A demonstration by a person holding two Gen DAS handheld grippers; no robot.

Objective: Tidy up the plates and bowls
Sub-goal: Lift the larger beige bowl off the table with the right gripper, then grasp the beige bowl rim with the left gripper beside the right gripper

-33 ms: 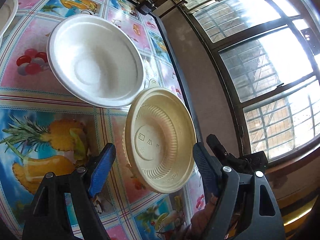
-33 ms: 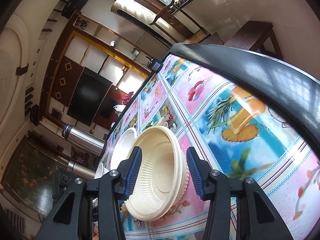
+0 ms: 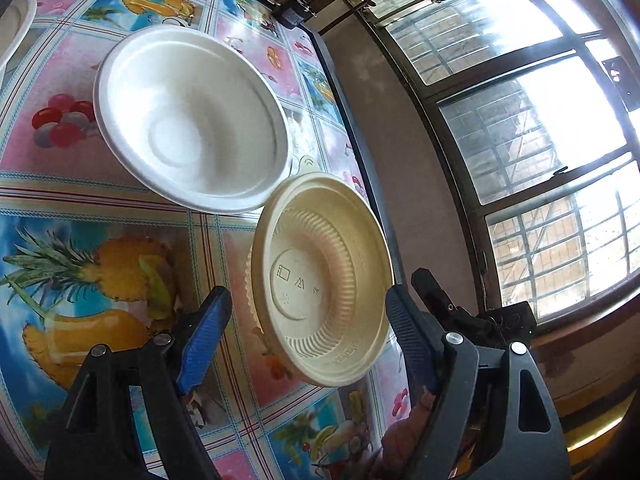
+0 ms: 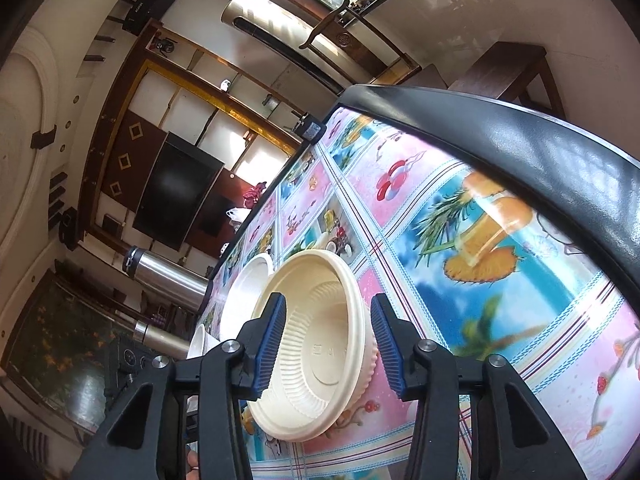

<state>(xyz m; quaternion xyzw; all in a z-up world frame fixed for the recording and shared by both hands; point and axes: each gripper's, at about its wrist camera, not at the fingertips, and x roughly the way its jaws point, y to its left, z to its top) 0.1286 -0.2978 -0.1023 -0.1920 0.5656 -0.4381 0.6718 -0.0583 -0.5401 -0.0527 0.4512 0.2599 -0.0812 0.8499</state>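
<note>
A cream-coloured ribbed plastic bowl (image 3: 320, 280) sits upright on the surface, its inner wall fluted and its flat base stamped with small embossed symbols. In the right wrist view the same cream bowl (image 4: 316, 344) lies between the blue-padded fingers of the right gripper (image 4: 328, 342), whose jaws stand open on either side of the rim; whether the pads touch it cannot be told. The left gripper (image 3: 308, 340) also frames this bowl from the opposite side, jaws spread wide and clear of it. Just beyond it, rim almost touching, rests a larger white shallow foam bowl (image 3: 192, 120), smooth inside with a faint ring at the bottom. The curved edge of another pale dish (image 3: 18, 28) shows at the far left.

Compared with the earlier frames, nothing has shifted: bowls and both grippers hold the same places.

The surface is a glossy vinyl tablecloth (image 3: 80, 208) printed with squares of pineapples, cherries and drinks, edged by a dark rim (image 4: 520, 128). Beside it stands a tall barred window (image 3: 540, 140). Across the room are a wooden wall cabinet with a dark television (image 4: 176, 188), a steel vacuum flask (image 4: 164, 276) and a white standing air conditioner (image 4: 272, 28).
</note>
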